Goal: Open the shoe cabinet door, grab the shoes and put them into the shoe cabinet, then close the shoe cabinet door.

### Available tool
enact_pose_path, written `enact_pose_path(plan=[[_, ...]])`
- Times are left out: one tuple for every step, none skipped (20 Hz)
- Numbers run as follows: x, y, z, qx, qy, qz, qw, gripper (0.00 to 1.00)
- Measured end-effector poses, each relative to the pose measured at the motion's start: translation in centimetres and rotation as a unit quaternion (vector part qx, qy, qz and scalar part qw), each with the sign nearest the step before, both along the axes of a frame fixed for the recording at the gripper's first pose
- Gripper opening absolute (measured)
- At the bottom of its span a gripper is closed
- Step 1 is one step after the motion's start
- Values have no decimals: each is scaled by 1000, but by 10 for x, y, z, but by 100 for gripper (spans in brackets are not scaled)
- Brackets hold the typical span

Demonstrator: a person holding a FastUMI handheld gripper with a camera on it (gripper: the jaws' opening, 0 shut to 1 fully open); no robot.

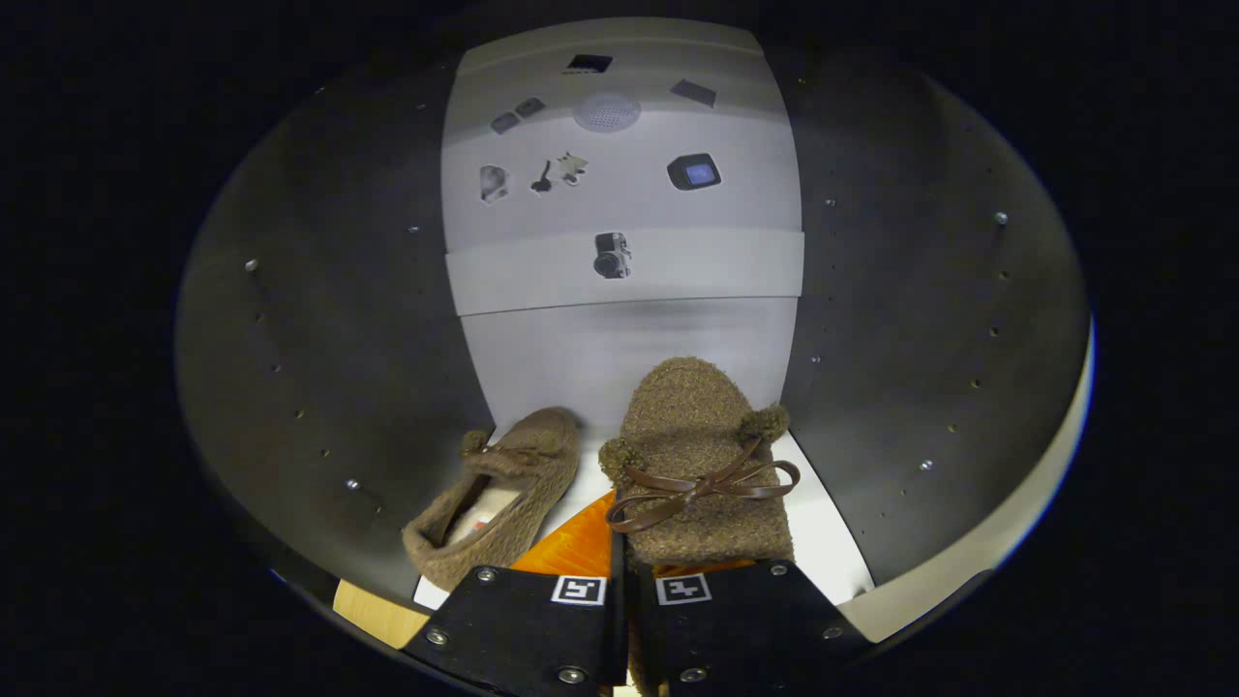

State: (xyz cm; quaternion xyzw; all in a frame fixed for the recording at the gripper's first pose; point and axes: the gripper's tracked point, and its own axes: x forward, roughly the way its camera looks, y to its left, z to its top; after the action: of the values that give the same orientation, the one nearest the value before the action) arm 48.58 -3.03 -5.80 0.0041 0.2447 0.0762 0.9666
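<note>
I am looking into the shoe cabinet (319,368), between its dark side walls. My gripper (624,573) is shut on the heel edge of a brown fuzzy slipper (699,455) with a brown bow and two pompoms. This slipper points toward the back, just ahead of the fingers, over the white cabinet floor (823,528). I cannot tell whether it rests on the floor. The second brown slipper (503,494) lies on the floor to the left of it, angled, with its opening facing me.
The dark right wall (929,358) has small holes and screws, as does the left one. The white back panel (619,184) carries small pictures, and a white band (678,266) runs across it. A pale wooden edge (377,612) shows low on the left.
</note>
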Motion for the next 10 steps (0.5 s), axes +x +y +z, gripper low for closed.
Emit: enact_pose_path(plan=[[9, -1, -7, -3, 8, -3, 1000, 5], [18, 0, -15, -4, 16, -6, 1000, 5], [24, 1, -23, -3, 25, -4, 1000, 5], [27, 2, -31, -2, 36, -3, 999, 5], [32, 4, -40, -1, 46, -3, 999, 5], [37, 6, -47, -6, 52, -4, 999, 5], [41, 6, -52, -11, 54, -4, 998, 5], [41, 6, -57, -12, 62, -4, 998, 5], [44, 7, -61, -10, 66, -5, 998, 5], [45, 9, -65, -7, 72, -3, 997, 7]])
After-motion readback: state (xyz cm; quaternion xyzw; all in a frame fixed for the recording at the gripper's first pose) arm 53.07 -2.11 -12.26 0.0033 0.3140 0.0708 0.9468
